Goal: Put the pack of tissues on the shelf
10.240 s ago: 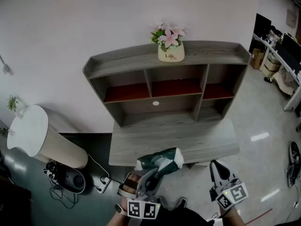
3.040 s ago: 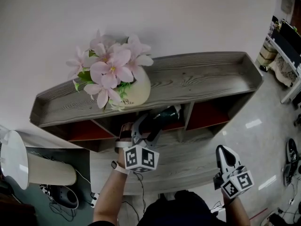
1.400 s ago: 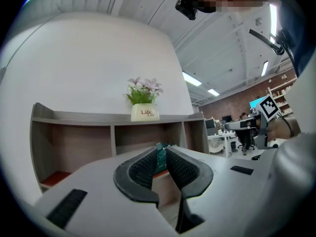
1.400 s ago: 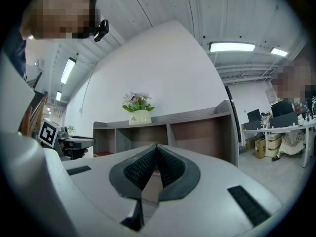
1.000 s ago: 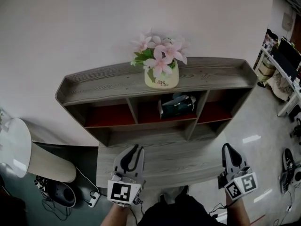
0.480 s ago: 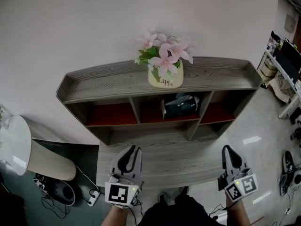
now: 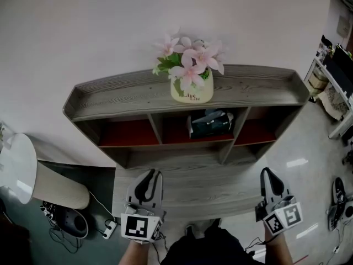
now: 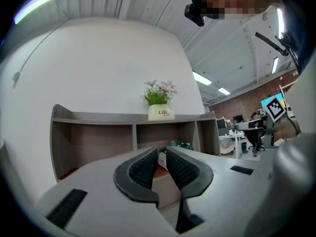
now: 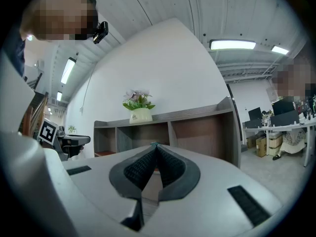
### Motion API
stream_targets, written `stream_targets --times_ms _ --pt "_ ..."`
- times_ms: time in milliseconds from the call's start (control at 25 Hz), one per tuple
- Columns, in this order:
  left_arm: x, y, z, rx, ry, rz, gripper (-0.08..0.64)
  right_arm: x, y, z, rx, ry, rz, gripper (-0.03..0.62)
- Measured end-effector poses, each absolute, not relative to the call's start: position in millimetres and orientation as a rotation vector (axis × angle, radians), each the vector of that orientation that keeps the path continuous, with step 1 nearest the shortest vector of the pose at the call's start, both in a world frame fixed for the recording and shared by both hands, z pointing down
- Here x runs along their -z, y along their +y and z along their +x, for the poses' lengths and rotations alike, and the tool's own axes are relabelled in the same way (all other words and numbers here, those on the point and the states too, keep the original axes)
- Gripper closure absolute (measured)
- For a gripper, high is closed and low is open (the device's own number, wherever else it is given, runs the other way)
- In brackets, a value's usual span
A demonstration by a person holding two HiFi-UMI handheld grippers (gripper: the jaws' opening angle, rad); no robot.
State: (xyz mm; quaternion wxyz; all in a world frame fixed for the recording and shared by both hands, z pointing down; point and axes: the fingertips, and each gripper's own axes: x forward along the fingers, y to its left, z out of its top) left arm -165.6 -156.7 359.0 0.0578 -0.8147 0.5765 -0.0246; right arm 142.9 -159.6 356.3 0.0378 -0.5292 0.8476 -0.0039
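Observation:
The pack of tissues, dark green and white, lies in the middle compartment of the grey wooden shelf, on its red board under the flower pot. Nothing touches it. My left gripper hovers over the desk's front left, well short of the shelf, shut and empty. My right gripper hangs at the desk's front right corner, also shut with nothing in it. In the left gripper view the pack peeks out just beyond the closed jaws of the left gripper. The right gripper view shows the right gripper with tips touching.
The grey desk carries the shelf. A pot of pink flowers stands on the shelf top. A white round-topped stand is at the left, with shoes and a power strip on the floor. Office desks stand at far right.
The left gripper has drifted slightly back and left over the desk. The tissue pack stays in the middle compartment and the right gripper has not moved.

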Motion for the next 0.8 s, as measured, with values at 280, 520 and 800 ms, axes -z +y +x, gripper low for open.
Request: stream_targets --times_ms 280,520,800 --pt "-362.6 -164.8 -155.1 0.083 1.746 -2.48 0.492 -349.6 -165.5 152.2 0.032 2.551 -1.58 0.581" --pt "-365.2 -169.8 -147.8 0.09 1.741 -2.491 0.492 -355.0 -168.6 153.0 0.024 2.587 -1.588 0.581" --pt "-368.3 -177.4 -142.9 0.096 1.745 -2.498 0.493 -356.6 -176.1 157.8 0.029 2.593 -1.591 0.581"
